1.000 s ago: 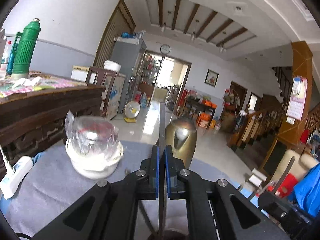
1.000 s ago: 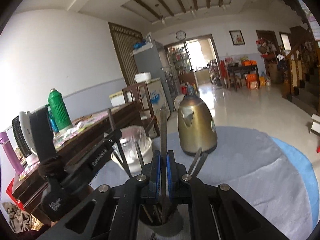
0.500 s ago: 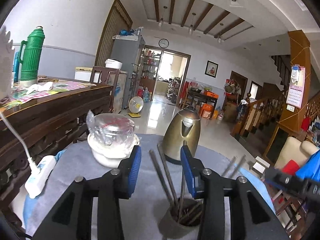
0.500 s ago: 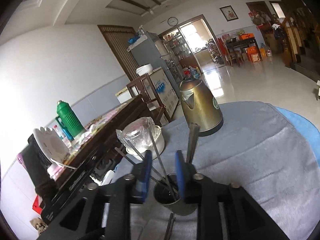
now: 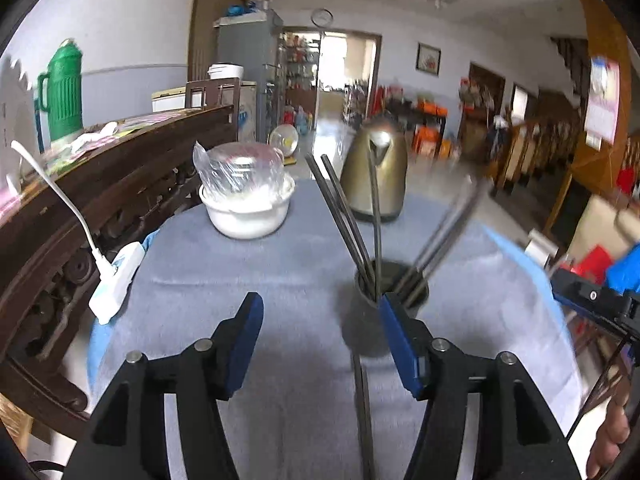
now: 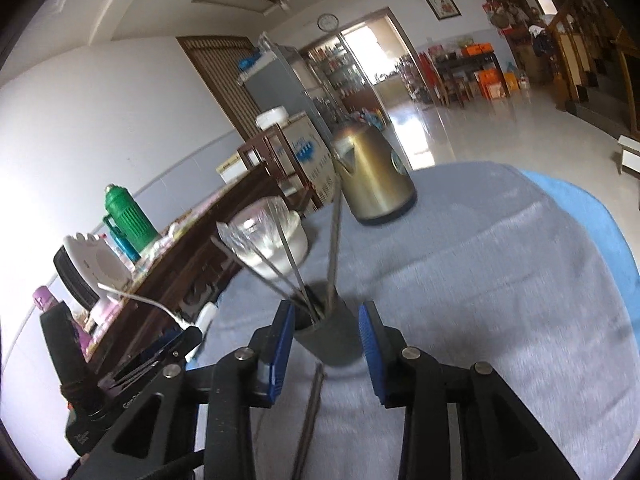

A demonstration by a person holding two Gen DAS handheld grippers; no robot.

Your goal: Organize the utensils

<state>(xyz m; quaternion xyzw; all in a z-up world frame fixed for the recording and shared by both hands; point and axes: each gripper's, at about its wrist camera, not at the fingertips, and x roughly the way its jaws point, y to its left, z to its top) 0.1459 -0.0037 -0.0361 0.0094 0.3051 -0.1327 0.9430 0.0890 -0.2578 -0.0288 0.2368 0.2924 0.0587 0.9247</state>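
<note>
Gold kettle (image 5: 376, 172) upright at far side of grey-clothed counter (image 5: 280, 264). White bowl (image 5: 246, 212) under clear plastic wrap left of kettle, apart from it. White power strip (image 5: 116, 280) at counter's left edge. Green thermos (image 5: 62, 88) on dark wooden sideboard (image 5: 120, 184). Wall clock (image 5: 322, 17) above doorway.

Both grippers match — the left gripper (image 5: 320, 312) and the right gripper (image 6: 326, 320) have matte black arms with triangular cut-outs, silver round screws at the pivots, and blue ribbed pads (image 5: 400, 344) — nothing else differs.
</note>
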